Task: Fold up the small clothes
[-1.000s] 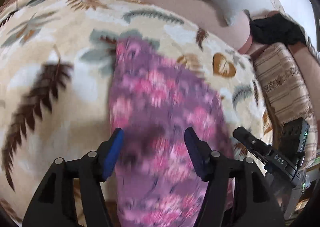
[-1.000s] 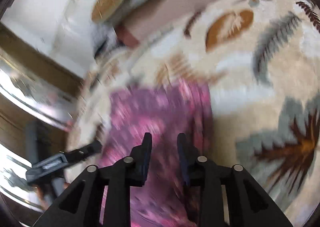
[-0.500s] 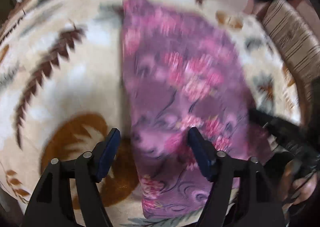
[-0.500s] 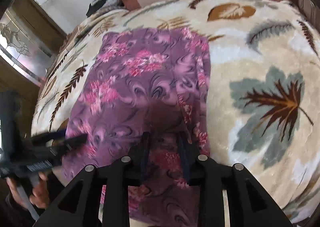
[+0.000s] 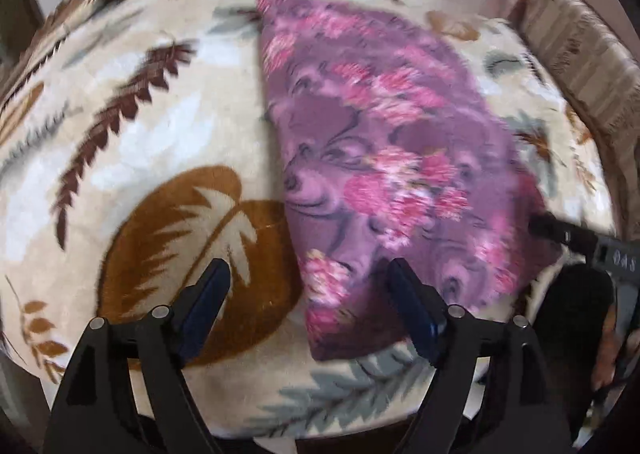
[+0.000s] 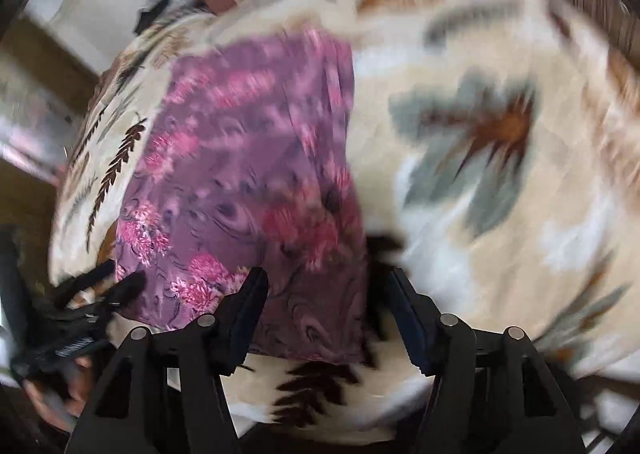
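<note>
Purple cloth with pink flower print (image 5: 384, 158), folded into a long flat strip, lies on a cream plush blanket patterned with brown and grey leaves (image 5: 168, 126). No containers in view.

Left gripper (image 5: 306, 294), black with blue pads, hovers over the strip's near left corner; jaws are opening, wide apart, gripping nothing. One pad is above the cloth, the other above the blanket's brown leaf.

Right gripper (image 6: 326, 302) straddles the strip's near right edge; jaws are opening, pads not pressing the cloth.

A striped beige cushion (image 5: 588, 66) sits off the blanket's right side.

Right wrist view is heavily smeared; fold layers unreadable. Each gripper is cut off at the other view's edge. Background is too blurred to identify.
</note>
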`<state>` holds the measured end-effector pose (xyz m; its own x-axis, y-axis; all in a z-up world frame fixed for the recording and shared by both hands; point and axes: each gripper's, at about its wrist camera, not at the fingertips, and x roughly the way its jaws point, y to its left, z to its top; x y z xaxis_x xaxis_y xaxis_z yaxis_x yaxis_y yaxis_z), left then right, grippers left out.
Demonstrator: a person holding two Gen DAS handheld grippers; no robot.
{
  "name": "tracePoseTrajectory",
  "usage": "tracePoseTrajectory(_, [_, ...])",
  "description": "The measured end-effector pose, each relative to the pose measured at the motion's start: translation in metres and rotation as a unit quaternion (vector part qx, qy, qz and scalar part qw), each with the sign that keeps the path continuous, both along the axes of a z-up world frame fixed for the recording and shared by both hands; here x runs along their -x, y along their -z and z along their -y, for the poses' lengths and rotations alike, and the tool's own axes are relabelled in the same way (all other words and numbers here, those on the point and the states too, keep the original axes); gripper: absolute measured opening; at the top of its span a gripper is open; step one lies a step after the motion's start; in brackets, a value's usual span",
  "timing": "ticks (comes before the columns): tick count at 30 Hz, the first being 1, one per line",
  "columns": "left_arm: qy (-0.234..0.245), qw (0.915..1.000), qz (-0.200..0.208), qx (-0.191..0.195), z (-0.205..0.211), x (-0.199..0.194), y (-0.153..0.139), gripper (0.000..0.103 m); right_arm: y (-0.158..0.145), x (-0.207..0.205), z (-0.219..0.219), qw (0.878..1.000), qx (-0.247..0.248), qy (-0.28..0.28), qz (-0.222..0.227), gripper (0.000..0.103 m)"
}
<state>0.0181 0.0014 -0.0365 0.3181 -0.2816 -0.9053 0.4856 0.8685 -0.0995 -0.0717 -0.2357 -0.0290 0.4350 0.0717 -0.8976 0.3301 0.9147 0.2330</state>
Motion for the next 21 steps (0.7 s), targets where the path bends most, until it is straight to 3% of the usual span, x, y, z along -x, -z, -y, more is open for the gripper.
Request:
tracePoseTrajectory(2, [-0.002, 0.9989, 0.045, 0.007, -0.009, 0.01, -0.021, 0.082, -0.024, 0.005, -0.005, 0.998, 0.066, -0.019, 0.017, 0.072])
tracePoseTrajectory(7, [-0.033, 0.9923, 0.119, 0.01, -0.023, 0.027, -0.045, 0.082, -0.056, 0.017, -0.012, 0.985, 0.164, -0.043, 0.031, 0.096])
tracePoseTrajectory(11, [-0.039, 0.9866, 0.157, -0.016, -0.026, 0.039, -0.046, 0.082, -0.067, 0.035, -0.014, 0.978, 0.199, -0.057, 0.038, 0.099])
tracePoseTrajectory(21, [-0.029, 0.9879, 0.148, -0.033, -0.016, 0.075, -0.036, 0.082, -0.069, 0.069, -0.034, 0.965, 0.246, -0.074, 0.056, 0.1])
